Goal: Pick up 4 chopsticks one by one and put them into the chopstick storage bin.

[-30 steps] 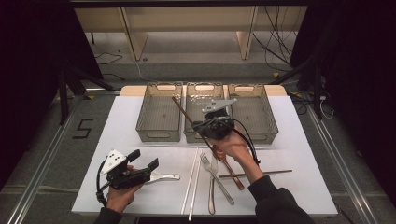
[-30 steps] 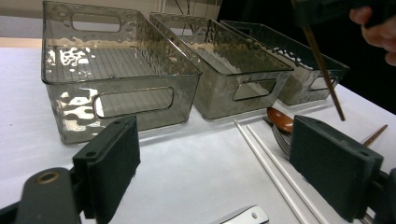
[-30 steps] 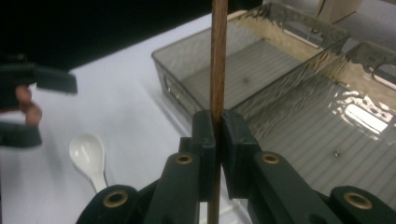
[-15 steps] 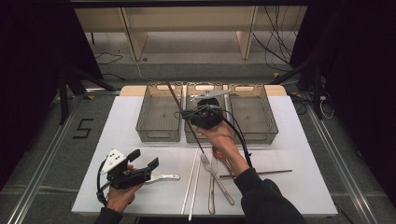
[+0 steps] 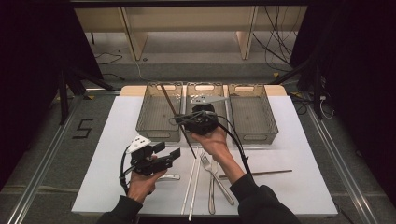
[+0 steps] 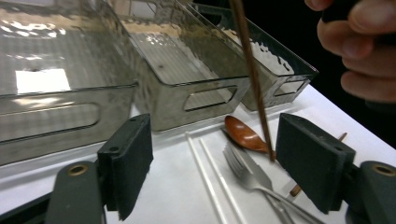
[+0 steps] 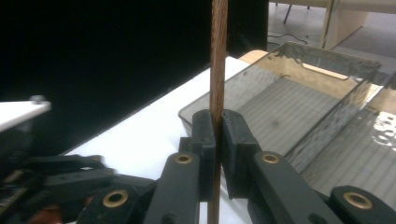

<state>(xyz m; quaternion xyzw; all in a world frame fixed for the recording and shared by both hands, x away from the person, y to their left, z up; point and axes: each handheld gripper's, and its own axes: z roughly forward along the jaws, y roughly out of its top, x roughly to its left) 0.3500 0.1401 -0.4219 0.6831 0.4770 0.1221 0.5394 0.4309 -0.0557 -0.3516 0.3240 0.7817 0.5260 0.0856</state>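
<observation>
In the high view we see three clear bins [image 5: 159, 114] side by side in the upper middle of the white table [image 5: 303, 154]. The right gripper [image 5: 187, 122], at centre frame, pinches a dark wooden chopstick [image 5: 175, 114] that slants from above the left bin down toward the table. Below it lie two pale chopsticks [image 5: 192, 184], a fork [image 5: 215, 177] and another piece of cutlery, and a second wooden chopstick [image 5: 257, 174] lies flat at lower right. The left gripper [image 5: 169, 152] hovers at lower left, its jaws apart with nothing between them; they have just been closing a little. A small metal piece [image 5: 169, 177] lies just beneath it. On the floor at left a marking reads "5" [image 5: 84, 128].

In the left gripper view we look between its two spread black pads [image 6: 130, 168] at the bins' handle slots, and here a wooden spoon [image 6: 243, 135] shows beside the fork [image 6: 247, 170], which the high view hides under the right hand [image 6: 359, 42]. The held chopstick [image 6: 252, 74] crosses the frame, standing in front of the far bin.

In the right gripper view the two pads [image 7: 204, 135] press tight on the chopstick [image 7: 218, 56], which rises upright at centre; a bin [image 7: 303, 88] stands at the right, and the left gripper [image 7: 51, 175] blurs at lower left.
</observation>
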